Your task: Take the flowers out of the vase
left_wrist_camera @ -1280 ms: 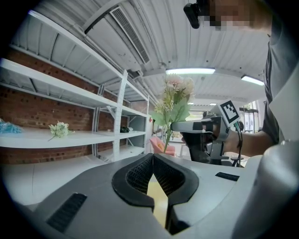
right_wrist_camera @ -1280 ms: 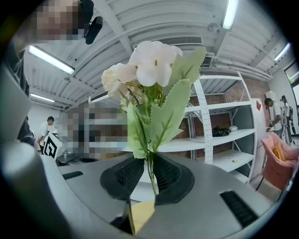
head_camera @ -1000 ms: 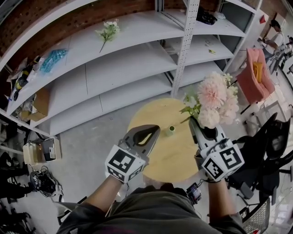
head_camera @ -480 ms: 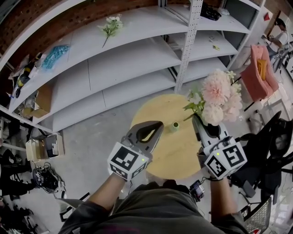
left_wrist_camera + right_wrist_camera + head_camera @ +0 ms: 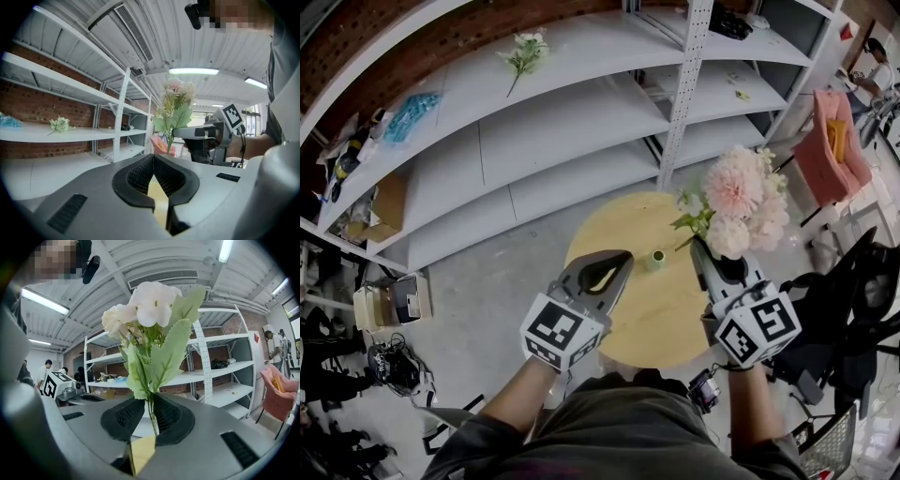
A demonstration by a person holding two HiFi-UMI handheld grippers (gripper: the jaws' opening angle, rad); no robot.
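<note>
The right gripper [image 5: 701, 253] is clamped on the flowers [image 5: 736, 202] (pale pink blooms) above the worktop's [image 5: 647, 323] right edge. They are apart from the vase [image 5: 656, 258]. The left gripper [image 5: 622, 261] has its jaws together, empty.

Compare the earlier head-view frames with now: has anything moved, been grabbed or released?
Nothing visibly changed. The right gripper still pinches the stem of the pink-and-white artificial flower bouquet, held clear of the small green vase on the round wooden table. The left gripper stays shut and empty.

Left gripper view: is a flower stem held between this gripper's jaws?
No, the left gripper has its jaws together at the tips, nothing between them; the right gripper holds the flowers.
</note>
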